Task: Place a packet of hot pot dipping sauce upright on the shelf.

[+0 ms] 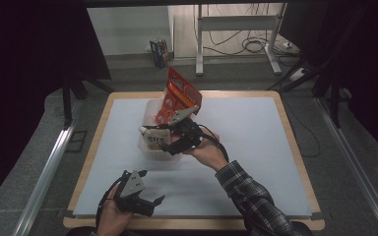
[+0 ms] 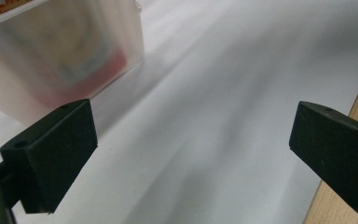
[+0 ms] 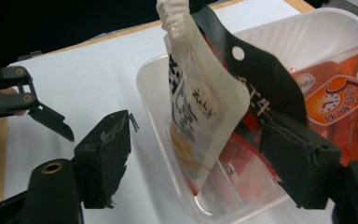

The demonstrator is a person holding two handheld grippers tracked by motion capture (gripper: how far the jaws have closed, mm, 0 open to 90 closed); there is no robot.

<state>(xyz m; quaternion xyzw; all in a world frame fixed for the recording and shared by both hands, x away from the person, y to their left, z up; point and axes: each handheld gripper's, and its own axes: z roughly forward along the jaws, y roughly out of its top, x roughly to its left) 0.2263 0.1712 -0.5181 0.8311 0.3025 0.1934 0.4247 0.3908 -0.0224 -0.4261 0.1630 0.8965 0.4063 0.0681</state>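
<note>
- My right hand-held gripper [image 3: 196, 168]: jaws wide, white pouch [image 3: 200, 112] standing between them inside the clear tub [image 3: 158, 116], apparently untouched.
- My left hand-held gripper [image 2: 191, 154]: wide, empty, low over the white surface [image 2: 223, 93].

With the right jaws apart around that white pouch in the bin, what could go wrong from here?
1. The white pouch stands on end in the clear bin, between the open jaws of the right gripper; it may tip over the rim.
2. The orange bag sticks up above the bin and could topple out.
3. Withdrawing, the right gripper might snag the pouch or drag the bin.
</note>
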